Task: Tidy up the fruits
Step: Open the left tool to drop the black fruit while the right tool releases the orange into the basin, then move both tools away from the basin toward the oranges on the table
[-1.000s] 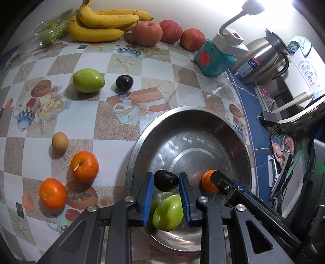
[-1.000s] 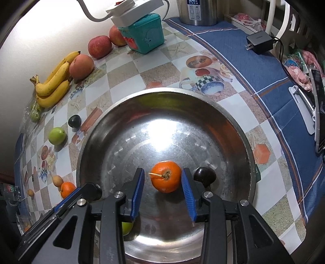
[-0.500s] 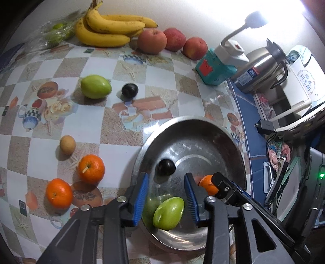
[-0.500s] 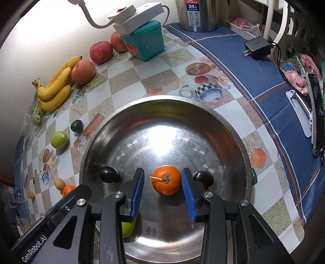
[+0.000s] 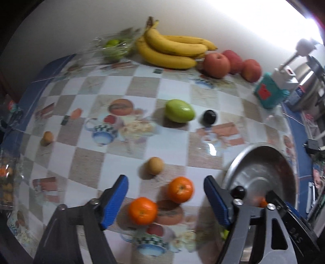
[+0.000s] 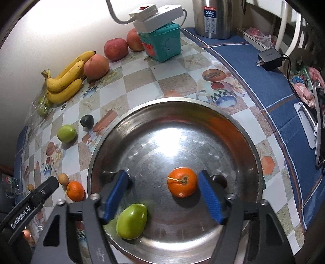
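Note:
My left gripper [image 5: 165, 183] hangs over the checked tablecloth with its jaws opening wide and holding nothing. Two oranges [image 5: 180, 189] [image 5: 142, 210] lie on the cloth below the gap. My right gripper [image 6: 163, 178] is above the steel bowl [image 6: 182, 100], its jaws also opening. A stemmed orange [image 6: 182, 181] rests on the bowl floor between the pads, close to the right pad but free of it. A green mango [image 6: 132, 221] and a dark plum [image 6: 218, 179] also lie in the bowl. The bowl [image 5: 262, 162] sits to the right of the left gripper.
On the cloth lie a green mango [image 5: 178, 110], a dark plum [image 5: 210, 117] and two small brown fruits [image 5: 155, 165] [image 5: 47, 138]. Bananas [image 5: 172, 50], peaches [image 5: 217, 65] and a bag of green fruit [image 5: 115, 46] line the wall. A teal box [image 6: 164, 44], kettle [image 6: 213, 18] and charger [image 6: 269, 58] stand behind the bowl.
The left gripper let the dark plum go in the bowl, swung left out over the table's oranges and opened wide. The right jaws spread away from the orange, which stays in the bowl.

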`<move>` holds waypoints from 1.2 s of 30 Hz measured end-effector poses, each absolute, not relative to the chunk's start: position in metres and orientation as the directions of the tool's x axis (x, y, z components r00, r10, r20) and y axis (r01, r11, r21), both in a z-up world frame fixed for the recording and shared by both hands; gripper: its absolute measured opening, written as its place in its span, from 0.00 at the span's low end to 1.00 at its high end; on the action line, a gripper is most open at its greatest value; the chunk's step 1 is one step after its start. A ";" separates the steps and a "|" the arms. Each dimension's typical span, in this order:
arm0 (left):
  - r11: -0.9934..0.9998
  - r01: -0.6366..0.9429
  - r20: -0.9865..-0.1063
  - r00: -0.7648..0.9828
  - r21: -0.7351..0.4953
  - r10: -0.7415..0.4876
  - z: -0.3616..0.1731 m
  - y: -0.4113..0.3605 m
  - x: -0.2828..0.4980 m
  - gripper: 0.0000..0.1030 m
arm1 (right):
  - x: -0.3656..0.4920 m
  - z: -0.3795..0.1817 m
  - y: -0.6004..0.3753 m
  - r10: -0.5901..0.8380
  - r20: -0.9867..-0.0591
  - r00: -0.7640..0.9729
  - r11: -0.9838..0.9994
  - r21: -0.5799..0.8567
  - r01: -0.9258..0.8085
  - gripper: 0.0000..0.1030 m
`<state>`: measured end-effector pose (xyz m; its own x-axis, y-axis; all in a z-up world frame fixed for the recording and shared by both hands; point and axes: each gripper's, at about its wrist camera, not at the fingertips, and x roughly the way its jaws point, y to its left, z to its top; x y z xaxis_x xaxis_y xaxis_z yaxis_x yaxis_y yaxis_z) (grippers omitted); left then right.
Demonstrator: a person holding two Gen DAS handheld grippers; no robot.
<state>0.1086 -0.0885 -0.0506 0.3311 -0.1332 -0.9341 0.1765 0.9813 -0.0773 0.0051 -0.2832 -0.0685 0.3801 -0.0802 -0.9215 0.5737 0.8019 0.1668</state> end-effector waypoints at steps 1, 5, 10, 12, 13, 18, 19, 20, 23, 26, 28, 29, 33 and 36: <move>0.983 0.168 -0.935 0.333 -0.073 -0.126 -0.052 -0.084 0.108 0.84 | 0.006 -0.069 -0.282 -0.079 -0.922 0.379 0.805 0.165 0.570 0.74; 0.988 0.140 -0.937 0.334 -0.060 -0.104 -0.057 -0.075 0.113 0.92 | 0.009 -0.072 -0.277 -0.081 -0.927 0.367 0.819 0.148 0.555 0.82; 0.991 0.121 -0.939 0.330 -0.059 -0.097 -0.061 -0.068 0.115 0.98 | 0.010 -0.073 -0.274 -0.087 -0.927 0.365 0.825 0.138 0.547 0.87; 0.991 0.119 -0.940 0.328 -0.058 -0.094 -0.062 -0.067 0.116 0.99 | 0.011 -0.074 -0.273 -0.090 -0.928 0.362 0.829 0.131 0.544 0.87; 0.991 0.119 -0.940 0.327 -0.058 -0.094 -0.063 -0.066 0.116 1.00 | 0.011 -0.074 -0.273 -0.090 -0.928 0.361 0.830 0.131 0.543 0.87; 0.994 0.102 -0.941 0.330 -0.049 -0.081 -0.065 -0.063 0.117 1.00 | 0.012 -0.075 -0.270 -0.098 -0.928 0.359 0.837 0.118 0.534 1.00; 0.994 0.102 -0.940 0.331 -0.046 -0.078 -0.065 -0.063 0.118 1.00 | 0.012 -0.075 -0.270 -0.104 -0.928 0.358 0.837 0.112 0.535 1.00; 0.994 0.101 -0.939 0.334 -0.044 -0.075 -0.064 -0.062 0.118 1.00 | 0.012 -0.075 -0.270 -0.106 -0.927 0.360 0.838 0.112 0.534 1.00; 0.994 0.096 -0.937 0.342 -0.042 -0.073 -0.062 -0.060 0.118 1.00 | 0.011 -0.074 -0.270 -0.097 -0.925 0.368 0.833 0.127 0.538 1.00; 0.995 0.095 -0.936 0.346 -0.041 -0.071 -0.060 -0.058 0.119 1.00 | 0.009 -0.071 -0.271 -0.094 -0.918 0.384 0.827 0.143 0.544 1.00; 0.995 0.096 -0.934 0.350 -0.042 -0.074 -0.059 -0.057 0.119 1.00 | 0.010 -0.069 -0.270 -0.100 -0.915 0.390 0.827 0.141 0.545 1.00; 0.994 0.096 -0.934 0.351 -0.042 -0.074 -0.059 -0.056 0.120 1.00 | 0.010 -0.068 -0.270 -0.099 -0.914 0.394 0.827 0.144 0.544 1.00; 0.994 0.095 -0.932 0.353 -0.049 -0.080 -0.057 -0.052 0.122 1.00 | 0.010 -0.066 -0.266 -0.082 -0.910 0.406 0.825 0.167 0.540 1.00; 0.994 0.091 -0.933 0.349 -0.063 -0.091 -0.056 -0.049 0.123 1.00 | 0.012 -0.064 -0.261 -0.071 -0.906 0.417 0.830 0.178 0.528 1.00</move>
